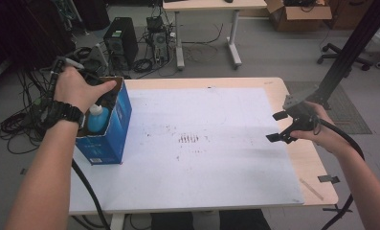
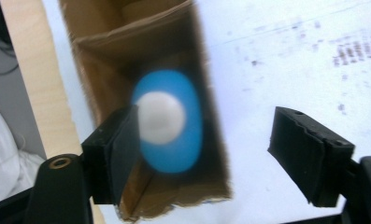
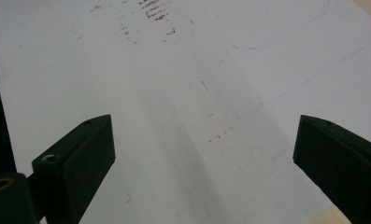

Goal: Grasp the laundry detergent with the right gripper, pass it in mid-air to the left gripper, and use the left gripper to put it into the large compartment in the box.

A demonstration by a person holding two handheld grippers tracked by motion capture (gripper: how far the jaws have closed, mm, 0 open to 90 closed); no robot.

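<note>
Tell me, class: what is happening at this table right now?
A person holds a hand-held gripper in each hand. The left hand-held gripper hangs over an open blue box at the left edge of the white mat; its jaws stand apart above a blue bottle with a white cap standing inside the box, not gripping it. The right hand-held gripper hovers open at the mat's right edge, holding nothing.

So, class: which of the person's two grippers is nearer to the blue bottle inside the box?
Left. The left gripper hangs over the open blue box, its jaws apart above the blue bottle. The right gripper is far across the white sheet, near the table's right edge.
</note>
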